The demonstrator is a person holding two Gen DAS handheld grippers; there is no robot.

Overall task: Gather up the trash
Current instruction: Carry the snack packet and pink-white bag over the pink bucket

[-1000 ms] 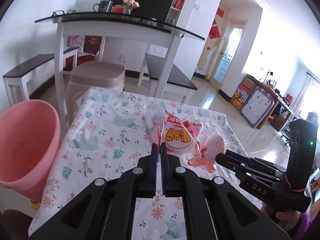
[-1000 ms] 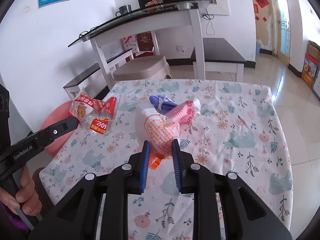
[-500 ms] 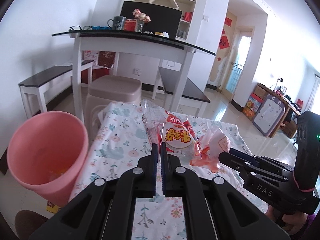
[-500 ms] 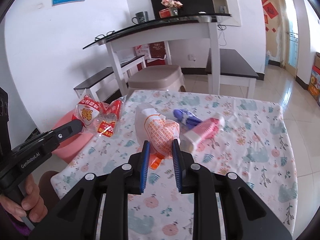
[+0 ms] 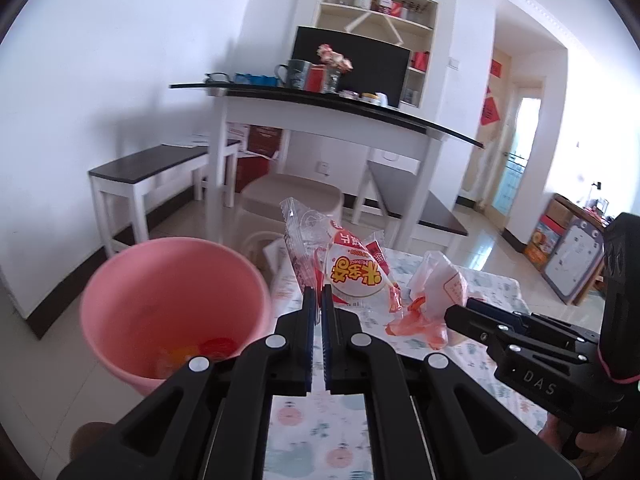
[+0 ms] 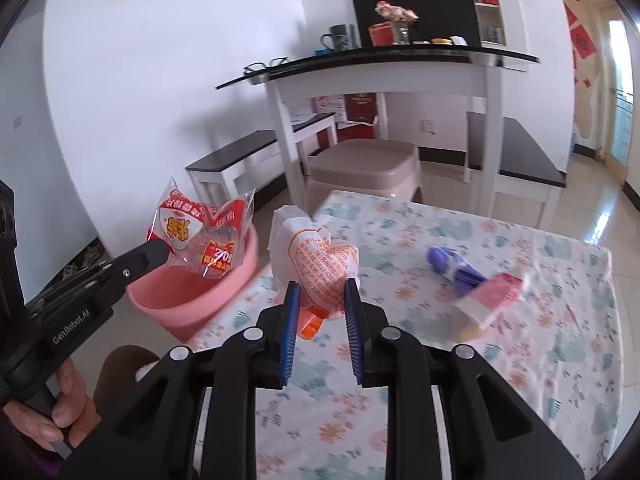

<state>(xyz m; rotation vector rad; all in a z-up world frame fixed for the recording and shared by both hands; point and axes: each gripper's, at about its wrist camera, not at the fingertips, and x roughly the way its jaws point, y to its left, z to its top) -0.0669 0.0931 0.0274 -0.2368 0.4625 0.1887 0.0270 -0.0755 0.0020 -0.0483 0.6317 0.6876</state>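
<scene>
While over bin (image 5: 168,304), wrappers (image 5: 352,268) clamped.

You get bright daylight, both views. Light source: doorway (image 5: 516,152) far right in left wrist view, blown out to near white; glare sheen on floor tiles (image 5: 480,224) below it. White wall (image 6: 120,100) evenly lit, soft shadows under bench (image 5: 156,164). Heavy fisheye bend, black vignette at corners. Motion blur smears pink carton (image 6: 492,296) and tablecloth (image 6: 560,320) edge; pink bin (image 5: 160,304) rim soft.
</scene>
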